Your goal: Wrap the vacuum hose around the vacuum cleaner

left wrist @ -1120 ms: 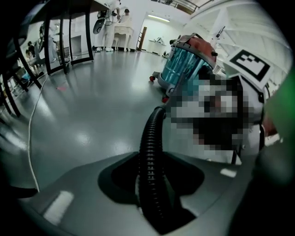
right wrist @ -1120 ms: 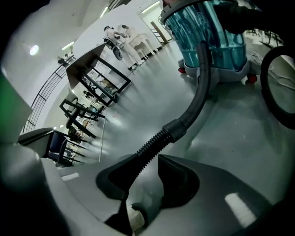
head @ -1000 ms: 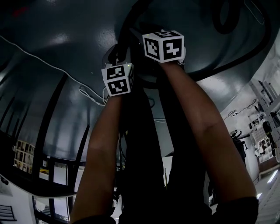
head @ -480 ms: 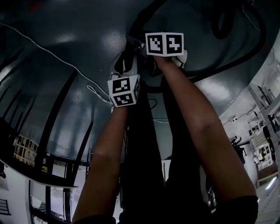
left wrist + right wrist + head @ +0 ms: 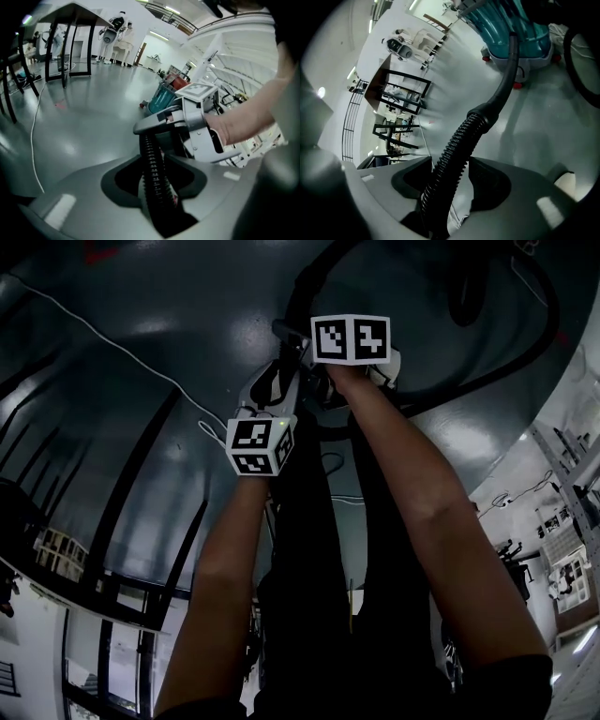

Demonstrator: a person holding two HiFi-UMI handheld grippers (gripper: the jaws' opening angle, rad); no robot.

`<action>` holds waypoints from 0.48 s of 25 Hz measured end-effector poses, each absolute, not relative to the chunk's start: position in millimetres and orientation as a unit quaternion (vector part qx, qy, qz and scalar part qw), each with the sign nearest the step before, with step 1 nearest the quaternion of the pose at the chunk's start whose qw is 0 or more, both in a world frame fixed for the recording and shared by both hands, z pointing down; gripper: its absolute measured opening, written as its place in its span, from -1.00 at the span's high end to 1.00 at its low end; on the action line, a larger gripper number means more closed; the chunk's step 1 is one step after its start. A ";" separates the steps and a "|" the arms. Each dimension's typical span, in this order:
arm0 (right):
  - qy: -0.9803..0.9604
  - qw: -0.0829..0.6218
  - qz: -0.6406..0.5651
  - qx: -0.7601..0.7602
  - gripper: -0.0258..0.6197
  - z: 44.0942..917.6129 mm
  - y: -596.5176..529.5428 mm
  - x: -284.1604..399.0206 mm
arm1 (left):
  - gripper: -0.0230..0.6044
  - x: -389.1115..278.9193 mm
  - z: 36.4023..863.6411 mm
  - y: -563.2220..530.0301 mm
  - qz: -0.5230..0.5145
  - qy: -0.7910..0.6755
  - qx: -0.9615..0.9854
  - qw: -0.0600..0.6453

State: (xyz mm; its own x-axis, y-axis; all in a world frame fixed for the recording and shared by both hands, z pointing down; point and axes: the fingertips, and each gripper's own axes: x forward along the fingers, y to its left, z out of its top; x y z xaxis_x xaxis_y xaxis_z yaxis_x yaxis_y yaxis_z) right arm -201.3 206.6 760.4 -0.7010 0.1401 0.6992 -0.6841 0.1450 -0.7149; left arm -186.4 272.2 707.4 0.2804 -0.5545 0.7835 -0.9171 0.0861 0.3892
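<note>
Left gripper [image 5: 157,183] is clamped on the black ribbed vacuum hose [image 5: 150,150]. Right gripper [image 5: 452,180]: jaws stand apart around the same hose, having just been closing.

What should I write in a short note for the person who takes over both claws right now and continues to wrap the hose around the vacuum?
Left claw: shut on the hose.
Right claw: jaws have just been closing with the hose between them, but a gap shows beside it, so open and no firm grip.
Vacuum: stands ahead, apart from both claws. The hose seems to reach it through a stiff tube.
Done: hose held up in the left claw.
Left: nothing looks wrapped yet. A loop of hose lies farther out.
</note>
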 end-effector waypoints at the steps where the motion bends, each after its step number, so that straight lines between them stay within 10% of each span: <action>1: -0.689 0.324 0.616 0.203 0.16 752.4 204.6 -201.9 | 0.44 -186.5 703.1 270.9 0.189 -0.563 0.651 0.472; 12: -0.774 0.250 0.554 0.180 0.25 640.9 220.4 -195.7 | 0.23 -153.8 649.5 264.2 0.161 -0.433 0.738 0.492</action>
